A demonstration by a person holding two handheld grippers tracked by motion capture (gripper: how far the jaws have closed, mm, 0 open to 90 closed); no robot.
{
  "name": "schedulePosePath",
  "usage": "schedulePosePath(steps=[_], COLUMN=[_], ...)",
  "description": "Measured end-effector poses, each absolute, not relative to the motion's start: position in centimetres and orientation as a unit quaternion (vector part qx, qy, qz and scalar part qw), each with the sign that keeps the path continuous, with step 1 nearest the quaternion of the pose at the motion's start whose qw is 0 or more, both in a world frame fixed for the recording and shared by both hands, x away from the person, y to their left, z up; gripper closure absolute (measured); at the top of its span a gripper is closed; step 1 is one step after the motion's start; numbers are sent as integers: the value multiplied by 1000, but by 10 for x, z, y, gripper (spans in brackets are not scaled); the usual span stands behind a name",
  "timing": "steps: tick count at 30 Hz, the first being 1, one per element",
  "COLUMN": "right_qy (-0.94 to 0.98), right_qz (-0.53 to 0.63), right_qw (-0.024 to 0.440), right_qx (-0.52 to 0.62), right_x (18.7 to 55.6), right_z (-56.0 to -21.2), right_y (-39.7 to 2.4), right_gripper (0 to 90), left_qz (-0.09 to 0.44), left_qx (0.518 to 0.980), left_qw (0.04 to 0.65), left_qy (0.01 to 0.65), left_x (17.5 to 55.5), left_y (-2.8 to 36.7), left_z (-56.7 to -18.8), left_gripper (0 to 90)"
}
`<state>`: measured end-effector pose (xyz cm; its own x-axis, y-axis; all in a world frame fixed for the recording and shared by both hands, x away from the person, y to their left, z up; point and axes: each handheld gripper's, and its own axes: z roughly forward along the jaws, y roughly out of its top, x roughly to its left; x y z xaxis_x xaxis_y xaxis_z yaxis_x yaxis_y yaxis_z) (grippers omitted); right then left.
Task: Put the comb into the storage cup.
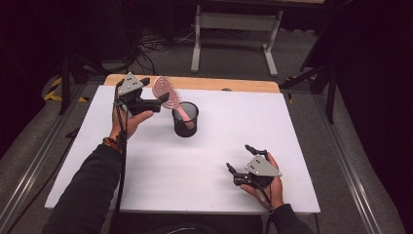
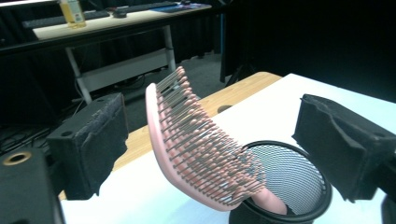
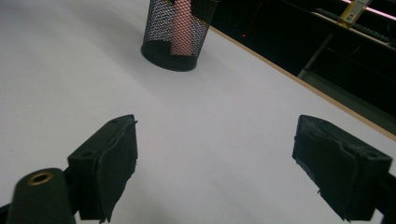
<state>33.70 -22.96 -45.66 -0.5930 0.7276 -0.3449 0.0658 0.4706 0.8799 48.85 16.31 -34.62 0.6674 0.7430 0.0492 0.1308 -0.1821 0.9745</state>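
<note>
Black foam pads on the left gripper stand spread wide, one on each side of a pink hairbrush, and neither pad touches it. The brush leans with its bristled head up and tilted toward the far edge of the table, its handle down inside a black mesh cup. From the high view the left gripper hovers just beside the brush head, held above the white tabletop by the person's left hand, with a dark sleeve running back toward the bottom edge. The mesh cup stands upright on the white surface, toward the far left part of it, and the brush handle shows pink through its wire wall in the right gripper view. The right gripper sits low near the table's front right corner, well apart from the cup, its jaws parted with nothing between them; whether it rests on the surface or hangs just over it is hard to judge. Its pads frame bare white tabletop, with the cup farther off. Beyond the white sheet a strip of wooden table edge shows, and past that a white-legged desk on grey floor.
</note>
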Motion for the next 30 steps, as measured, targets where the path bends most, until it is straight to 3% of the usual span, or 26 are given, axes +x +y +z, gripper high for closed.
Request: schedulePosePath(steps=[18, 30], right_qy=[771, 770], right_qz=[448, 449], right_qw=[374, 377], right_qx=[255, 254], right_x=[336, 336], right_z=[-455, -453], right_y=[-229, -229], right_gripper=[145, 145], left_qz=[277, 287], left_qx=[735, 755], left_qw=[560, 547], left_qy=[263, 222], left_x=[466, 444], left_y=[167, 164], left_z=[-334, -327], left_gripper=[47, 71])
